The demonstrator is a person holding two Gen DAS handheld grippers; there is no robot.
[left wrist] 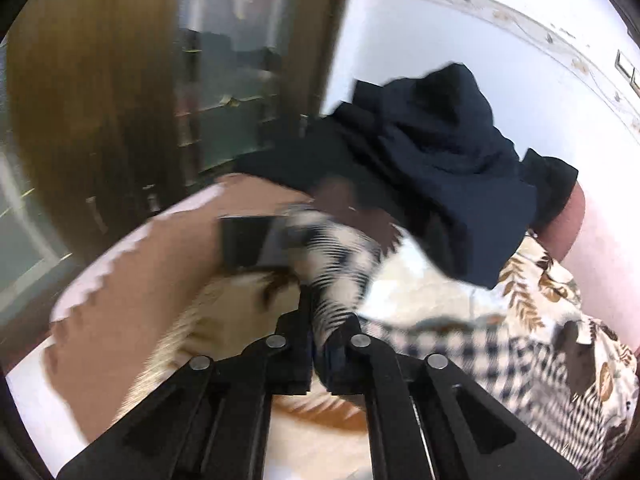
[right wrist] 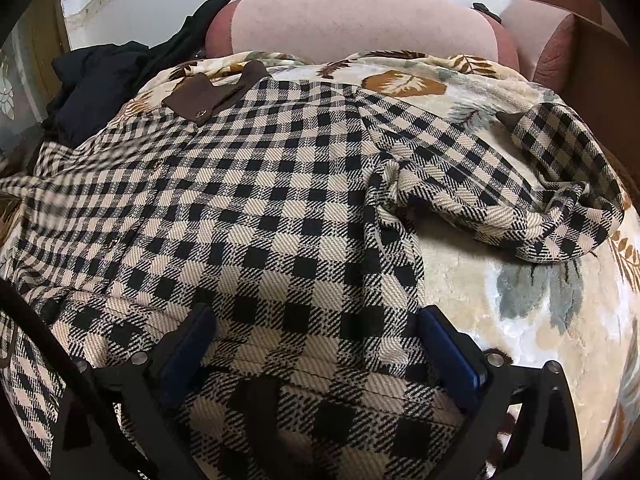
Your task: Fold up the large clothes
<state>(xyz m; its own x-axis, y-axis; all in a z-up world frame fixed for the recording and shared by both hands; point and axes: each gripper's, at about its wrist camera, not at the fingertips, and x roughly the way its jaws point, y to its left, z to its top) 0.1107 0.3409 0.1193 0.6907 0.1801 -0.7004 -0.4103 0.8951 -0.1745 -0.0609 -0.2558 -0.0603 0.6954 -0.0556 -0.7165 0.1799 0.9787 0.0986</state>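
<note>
The checked shirt [right wrist: 256, 200] lies spread over the leaf-patterned blanket [right wrist: 500, 312] and fills the centre and left of the right wrist view. Its one sleeve [right wrist: 560, 184] is bunched at the right of that frame. The brown collar [right wrist: 204, 96] sits at upper centre-left.

The left gripper [left wrist: 326, 344], low at centre in the left wrist view, has its jaws drawn together on a fold of the checked cloth, which rises from between them toward the middle of the frame. The picture is heavily blurred, so the exact part of the shirt held cannot be told.

The right gripper [right wrist: 316, 344] stands with its jaws wide apart, one blue pad [right wrist: 188, 344] at each side of the lower frame, the hem lying between them and not clamped.

A dark garment [left wrist: 432, 148] is heaped at upper right of the left wrist view, close to the shirt.

Risks from here:
- The left grip is judged to be narrow; a fast pull may let the cloth slip out.
- With the hem unclamped, the whole shirt may drag across the blanket instead of folding.
- The bunched sleeve may fold in crooked.
- The lifted cloth may catch the dark garment.
</note>
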